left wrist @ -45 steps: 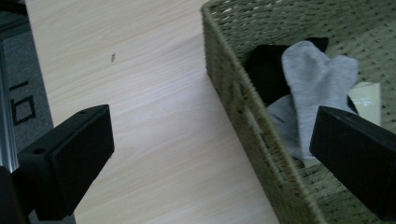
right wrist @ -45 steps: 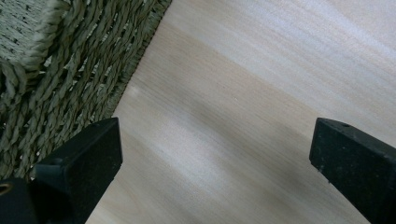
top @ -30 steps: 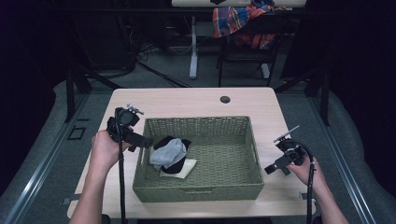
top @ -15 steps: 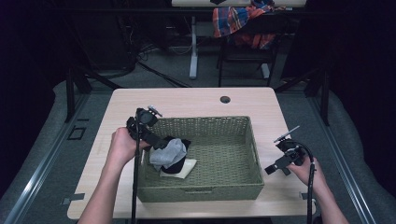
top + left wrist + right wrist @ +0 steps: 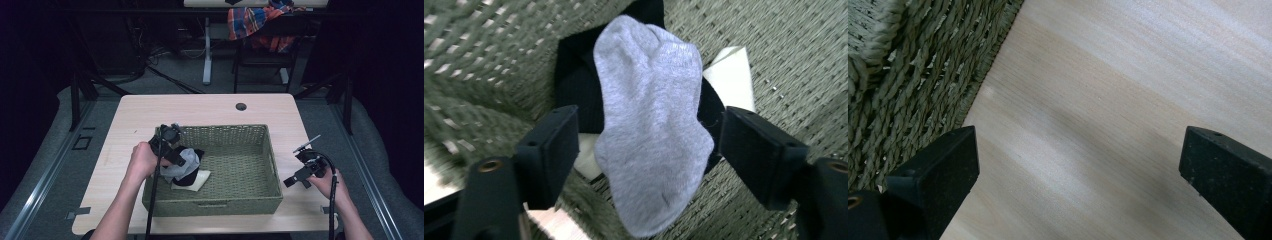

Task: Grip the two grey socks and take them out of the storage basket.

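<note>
A woven green basket (image 5: 235, 200) sits at the middle of the light wooden table (image 5: 210, 107). Its contents lie bunched in the left half: a grey sock (image 5: 651, 125) lies uppermost, draped over a black garment (image 5: 574, 85), with a white cloth (image 5: 734, 77) underneath, one corner protruding toward the basket's centre. The right half of the basket holds nothing.

The left gripper (image 5: 649, 145) reaches over the basket's left wall and points down at the pile. Its jaws have just been closing; the grey sock lies between them, but a gap is visible on each side and the pads do not press on it. The basket's left wall stands close beside one jaw.

The right gripper (image 5: 1078, 165) rests over bare tabletop just beside the basket's right wall, jaws wide apart with nothing between them.

A small dark round grommet (image 5: 241, 106) is set in the table near its far edge. Beyond the table, a plaid cloth (image 5: 260, 22) hangs over a chair.
</note>
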`<state>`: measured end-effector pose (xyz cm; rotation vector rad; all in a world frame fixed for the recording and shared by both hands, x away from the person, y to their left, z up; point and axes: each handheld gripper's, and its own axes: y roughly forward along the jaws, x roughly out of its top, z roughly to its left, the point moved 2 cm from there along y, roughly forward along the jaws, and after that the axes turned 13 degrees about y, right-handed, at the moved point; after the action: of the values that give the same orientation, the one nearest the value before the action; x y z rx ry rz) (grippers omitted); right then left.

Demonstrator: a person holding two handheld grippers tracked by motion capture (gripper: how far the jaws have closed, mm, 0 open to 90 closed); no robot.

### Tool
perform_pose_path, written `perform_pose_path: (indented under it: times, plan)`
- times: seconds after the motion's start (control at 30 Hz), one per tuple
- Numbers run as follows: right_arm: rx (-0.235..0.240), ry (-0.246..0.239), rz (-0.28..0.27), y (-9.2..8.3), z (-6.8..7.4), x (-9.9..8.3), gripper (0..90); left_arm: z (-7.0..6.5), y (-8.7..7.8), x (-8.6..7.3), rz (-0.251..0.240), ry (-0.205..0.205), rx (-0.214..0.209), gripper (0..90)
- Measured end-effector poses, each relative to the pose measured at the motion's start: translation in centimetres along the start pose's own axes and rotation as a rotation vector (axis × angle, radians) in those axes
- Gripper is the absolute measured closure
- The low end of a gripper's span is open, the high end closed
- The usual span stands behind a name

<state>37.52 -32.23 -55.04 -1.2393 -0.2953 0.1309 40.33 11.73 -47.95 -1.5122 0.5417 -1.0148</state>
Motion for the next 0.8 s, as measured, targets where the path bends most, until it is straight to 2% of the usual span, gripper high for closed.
perform_pose_path:
  times: [0.13,0.17,0.27,0.37,0.5,0.67,0.8]
  plan:
    - [-0.001,0.006,-0.008,0.1,0.1,0.0,2.5,-0.1,1.3,0.0,0.042,0.003,-0.001,37.8]
    - [0.007,0.016,-0.020,0.2,0.1,-0.1,2.5,-0.1,1.5,0.0,0.044,0.002,-0.006,41.4]
    - [-0.004,-0.011,0.009,-0.1,0.0,0.0,2.6,-0.2,1.7,-0.1,0.049,0.005,-0.007,54.4]
    - [0.001,0.004,-0.006,0.1,0.0,0.0,2.6,-0.4,2.0,-0.1,0.058,0.017,-0.011,66.3]
    - [-0.007,-0.008,0.006,0.0,0.0,0.0,2.6,-0.6,2.1,-0.1,0.047,0.030,-0.014,81.4]
    - [-0.002,0.006,-0.006,0.1,0.1,0.0,2.6,-0.6,1.8,-0.2,0.037,0.038,-0.006,84.8]
    - [-0.003,-0.007,0.005,0.0,0.0,0.0,2.6,-0.6,1.0,-0.1,0.021,0.039,-0.007,84.7]
